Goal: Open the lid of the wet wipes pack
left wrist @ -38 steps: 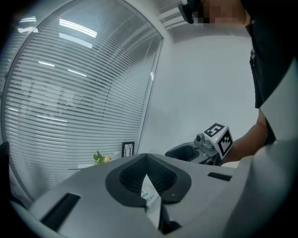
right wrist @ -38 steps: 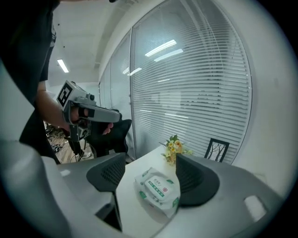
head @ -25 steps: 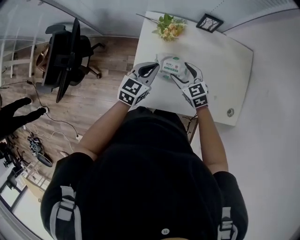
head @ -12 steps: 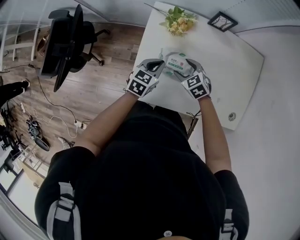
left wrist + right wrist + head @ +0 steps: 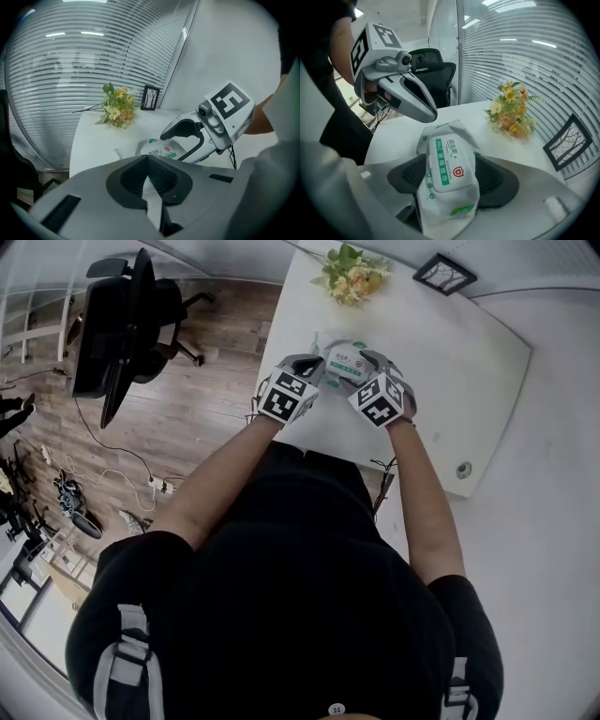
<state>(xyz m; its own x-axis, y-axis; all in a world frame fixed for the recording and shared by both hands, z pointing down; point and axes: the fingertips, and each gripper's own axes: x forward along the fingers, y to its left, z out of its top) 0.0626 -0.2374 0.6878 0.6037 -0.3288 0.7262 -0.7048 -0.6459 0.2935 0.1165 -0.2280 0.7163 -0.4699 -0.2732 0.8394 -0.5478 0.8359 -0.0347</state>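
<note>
In the head view, both grippers are working over the near left part of the white table (image 5: 450, 352). The wet wipes pack (image 5: 343, 359) is lying between the two sets of jaws. The left gripper (image 5: 312, 368) is touching one end of it, and the right gripper (image 5: 367, 365) is holding it from the other end.

In the left gripper view, the jaws are standing almost fully together, with only a thin white sliver between the pads (image 5: 161, 176). I cannot tell whether this sliver is film of the pack or the table showing through. The pack is lying just beyond the jaw tips.

In the right gripper view, the jaws are clamping the pack by its two long sides, one pad on each side. The pack is sticking out past the tips. The lid (image 5: 446, 164) is facing up between the jaws, lying flat and shut. The tip of the left gripper is sitting at the far end of the pack, just past the right jaws.

In my judgement, the holding step is in hand and the lid is not yet lifted. The next move is calling for the left jaws to find the free edge of the lid, pinch it and lift it. Meanwhile, the right jaws must steady the pack without pressing the lid down.
</note>
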